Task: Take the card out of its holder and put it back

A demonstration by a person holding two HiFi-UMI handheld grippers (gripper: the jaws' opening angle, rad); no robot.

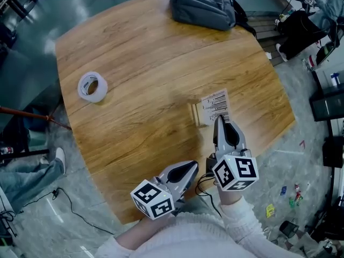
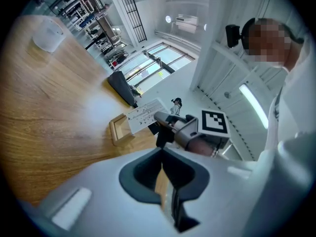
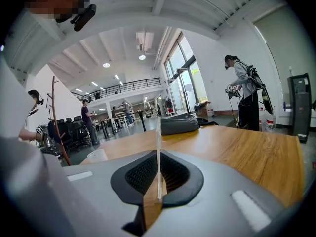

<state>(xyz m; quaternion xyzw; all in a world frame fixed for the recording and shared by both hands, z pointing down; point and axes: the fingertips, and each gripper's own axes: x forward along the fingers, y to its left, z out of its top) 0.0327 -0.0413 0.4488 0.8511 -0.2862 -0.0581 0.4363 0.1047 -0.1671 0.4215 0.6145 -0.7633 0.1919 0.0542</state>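
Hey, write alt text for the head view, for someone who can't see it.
The right gripper pinches a white printed card by its near edge, beside a small wooden holder on a wooden table. The left gripper, shut and empty, hangs at the table's near edge; a tape roll lies left, a grey bag at the far edge.

In the head view, the lower edge of the card (image 1: 216,105) is hidden under the tip of the right tongs (image 1: 219,122), and its print is too small to read. Whether the card touches the holder (image 1: 196,115) just beside the tongs, I cannot tell. In the right gripper view the card shows only as a thin edge between the closed jaws. Far ahead of the tongs, the bag (image 1: 203,5) is cut by the top edge. Ahead and left of the left tongs (image 2: 162,153), the roll of tape (image 2: 48,33) is blurred.
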